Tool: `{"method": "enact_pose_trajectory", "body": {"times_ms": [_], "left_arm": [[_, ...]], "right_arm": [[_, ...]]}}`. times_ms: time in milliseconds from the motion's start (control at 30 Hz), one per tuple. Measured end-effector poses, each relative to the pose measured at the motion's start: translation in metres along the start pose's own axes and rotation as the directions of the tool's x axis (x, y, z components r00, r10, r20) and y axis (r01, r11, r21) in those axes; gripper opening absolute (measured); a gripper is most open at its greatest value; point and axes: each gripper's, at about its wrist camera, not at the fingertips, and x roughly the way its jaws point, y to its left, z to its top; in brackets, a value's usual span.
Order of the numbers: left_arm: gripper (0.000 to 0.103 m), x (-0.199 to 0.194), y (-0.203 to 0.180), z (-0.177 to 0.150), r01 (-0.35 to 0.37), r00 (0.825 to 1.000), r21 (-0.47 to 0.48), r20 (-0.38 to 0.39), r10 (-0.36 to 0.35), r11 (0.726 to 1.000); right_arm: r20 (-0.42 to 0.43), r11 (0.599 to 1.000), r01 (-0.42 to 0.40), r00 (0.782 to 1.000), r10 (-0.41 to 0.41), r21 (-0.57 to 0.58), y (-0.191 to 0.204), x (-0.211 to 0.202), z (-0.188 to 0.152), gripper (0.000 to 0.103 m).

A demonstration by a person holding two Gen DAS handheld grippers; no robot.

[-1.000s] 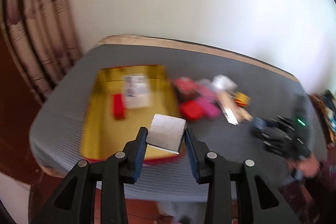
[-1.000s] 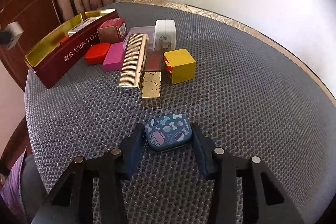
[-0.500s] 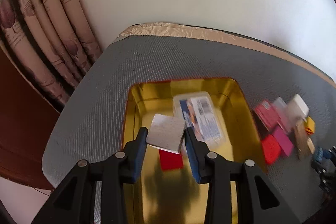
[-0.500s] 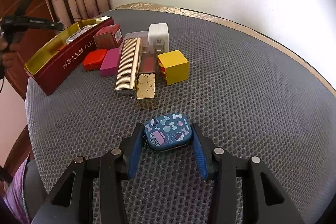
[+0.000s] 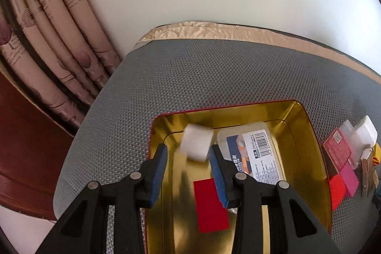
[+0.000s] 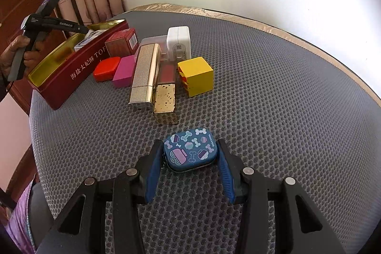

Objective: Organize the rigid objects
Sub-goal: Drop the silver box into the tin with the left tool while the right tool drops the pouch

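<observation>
Both grippers over the gray tabletop, each with one thing between its jaws.

My left gripper hangs over the gold-lined red box with its jaws parted: the white block, blurred, lies against the right pad and clear of the left one. Below it in the box lie a clear labelled case and a flat red piece. My right gripper is closed on the blue patterned tin, well apart from the box. Between tin and box stand a ribbed gold case, a yellow cube and a white charger, crowded together.
</observation>
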Motion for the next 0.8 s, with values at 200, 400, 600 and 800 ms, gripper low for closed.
{"method": "enact_pose_trajectory", "body": {"times_ms": [200,400,600,800], "left_arm": [[0.037,-0.077,0.015,-0.040,0.096,0.987,-0.172,0.144,-0.072,0.980],[0.037,-0.141,0.020,-0.122,0.084,0.985,-0.270,0.171,-0.038,0.959],[0.039,-0.167,0.015,-0.178,0.010,0.990,-0.280,0.140,0.031,0.960],[0.039,-0.169,0.009,-0.182,-0.041,0.983,-0.256,0.163,0.085,0.966]], "right_arm": [[-0.010,1.000,0.009,1.000,-0.009,-0.011,0.001,0.000,0.002,0.041],[-0.040,1.000,0.007,0.999,-0.008,-0.016,0.011,-0.009,0.009,0.041],[-0.010,0.994,-0.105,0.994,0.104,-0.035,0.047,-0.036,0.048,0.041],[0.001,0.958,-0.261,0.965,0.263,-0.122,0.126,-0.022,0.125,0.041]]}}
